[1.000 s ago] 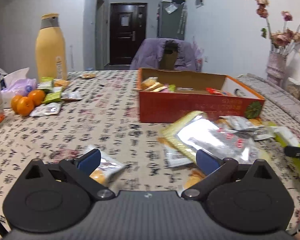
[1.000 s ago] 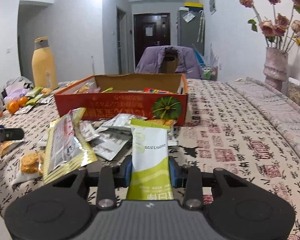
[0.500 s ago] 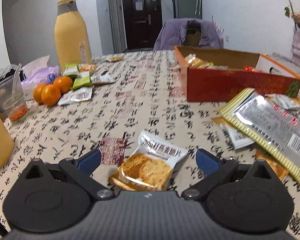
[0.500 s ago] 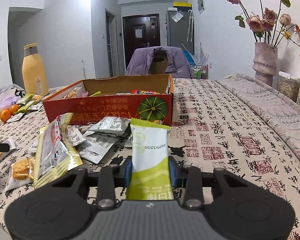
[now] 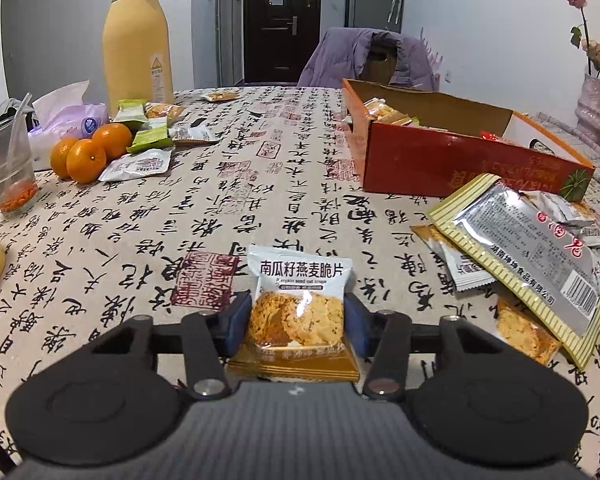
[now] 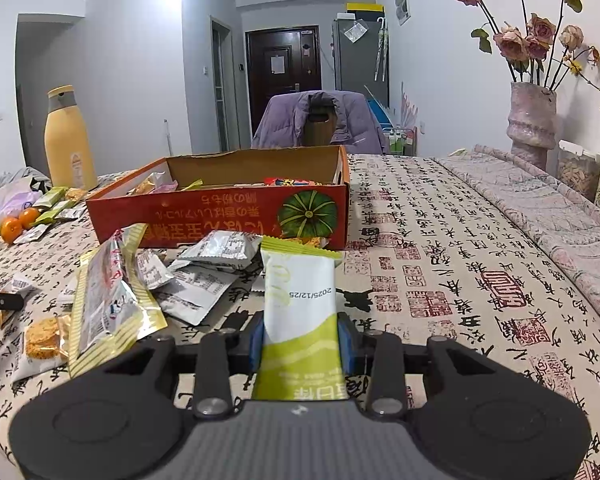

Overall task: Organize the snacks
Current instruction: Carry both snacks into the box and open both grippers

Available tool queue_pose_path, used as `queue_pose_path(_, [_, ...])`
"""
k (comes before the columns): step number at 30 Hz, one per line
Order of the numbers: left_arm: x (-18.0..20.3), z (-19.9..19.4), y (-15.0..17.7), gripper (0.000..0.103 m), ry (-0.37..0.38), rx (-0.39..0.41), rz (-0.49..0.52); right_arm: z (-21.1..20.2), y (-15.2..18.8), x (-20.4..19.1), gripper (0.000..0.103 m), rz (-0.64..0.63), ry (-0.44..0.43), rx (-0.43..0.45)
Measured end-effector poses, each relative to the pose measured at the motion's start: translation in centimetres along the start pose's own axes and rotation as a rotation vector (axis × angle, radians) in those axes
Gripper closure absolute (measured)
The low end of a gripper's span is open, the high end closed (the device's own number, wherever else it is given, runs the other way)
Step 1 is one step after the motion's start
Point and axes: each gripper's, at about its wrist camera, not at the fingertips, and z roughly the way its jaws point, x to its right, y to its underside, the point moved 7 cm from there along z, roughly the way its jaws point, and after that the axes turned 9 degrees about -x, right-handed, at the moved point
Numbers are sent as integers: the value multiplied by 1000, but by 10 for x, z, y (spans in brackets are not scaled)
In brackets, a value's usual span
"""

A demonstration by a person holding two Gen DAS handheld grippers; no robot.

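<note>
A pumpkin-seed oat crisp packet (image 5: 300, 280) lies on the calligraphy tablecloth between the blue pads of my left gripper (image 5: 296, 316). Its jaws are closing and the pads touch both sides of the packet. My right gripper (image 6: 302, 336) is shut on a white and green snack packet (image 6: 300, 292), held upright. An open orange cardboard box (image 5: 460, 168) (image 6: 220, 208) with several snacks inside stands beyond both grippers. A pile of loose packets, topped by a large yellow-striped bag (image 5: 532, 252) (image 6: 108, 292), lies in front of the box.
At the far left stand a tall yellow bottle (image 5: 136, 40), oranges (image 5: 88, 152) among small packets, a plastic cup (image 5: 8, 176) and a tissue pack. A chair with a purple jacket (image 6: 320, 124) is behind the table. A vase of roses (image 6: 532, 120) stands far right.
My left gripper swung left from the packet pile to the oat crisp packet, and its wide-open jaws have closed in on it. The right gripper kept still with its packet.
</note>
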Motion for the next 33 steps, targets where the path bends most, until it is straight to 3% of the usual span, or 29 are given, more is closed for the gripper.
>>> queue_pose_path(17, [15,-19,-19,58,15,83,9,-6,-11,4,68,0,11,35])
queue_pose_path(33, [79,-32,-111,58,85,244,77,10,-99,-14,68,-80,5,170])
